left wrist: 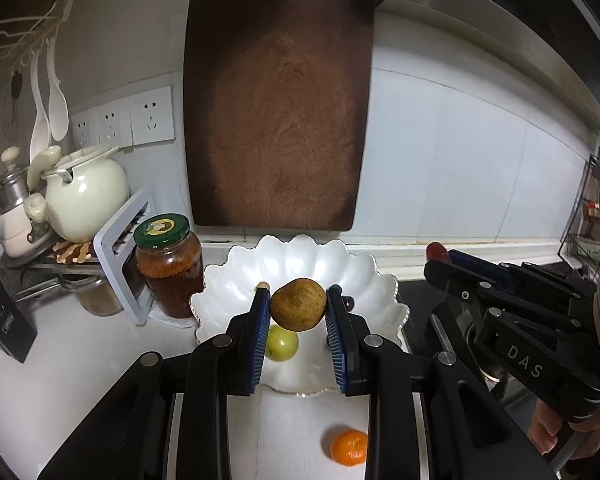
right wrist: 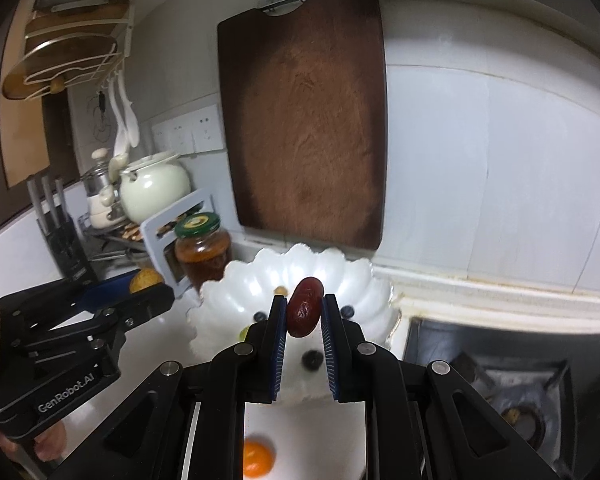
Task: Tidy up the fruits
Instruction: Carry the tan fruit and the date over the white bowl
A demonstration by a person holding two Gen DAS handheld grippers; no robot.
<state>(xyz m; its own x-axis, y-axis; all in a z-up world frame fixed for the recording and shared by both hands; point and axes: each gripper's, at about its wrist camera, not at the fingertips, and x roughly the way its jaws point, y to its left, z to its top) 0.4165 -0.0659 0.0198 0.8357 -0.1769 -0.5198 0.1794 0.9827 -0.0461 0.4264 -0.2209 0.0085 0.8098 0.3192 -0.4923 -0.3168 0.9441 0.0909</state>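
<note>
Two fruits held: I have one in each gripper, both lifted above the scalloped white bowl (left wrist: 236, 276).
Left gripper (left wrist: 298, 312): its blue pads are closed snugly on a brown round fruit (left wrist: 298, 309), pinched at its widest part near the fingertips, which I judge keeps it from rolling out.
Right gripper (right wrist: 303, 314): nearly fully closed on a dark red oblong fruit (right wrist: 305, 306), standing on end between the pads; a narrow thing needs that tight pinch.
Why over the bowl: both grippers point down toward it, so I read this as carrying fruit to be dropped in.
Bowl contents: a green fruit (left wrist: 282, 343) lies inside.
Left view only: the green fruit in full, and the right gripper from the side with the red fruit's tip poking out.
Right view only: dark berries (right wrist: 312, 359) in the bowl, and the stove (right wrist: 512, 380) beside it.
Still waiting: an orange (left wrist: 349, 447) sits on the counter (left wrist: 80, 360), near the bowl's front rim.
</note>
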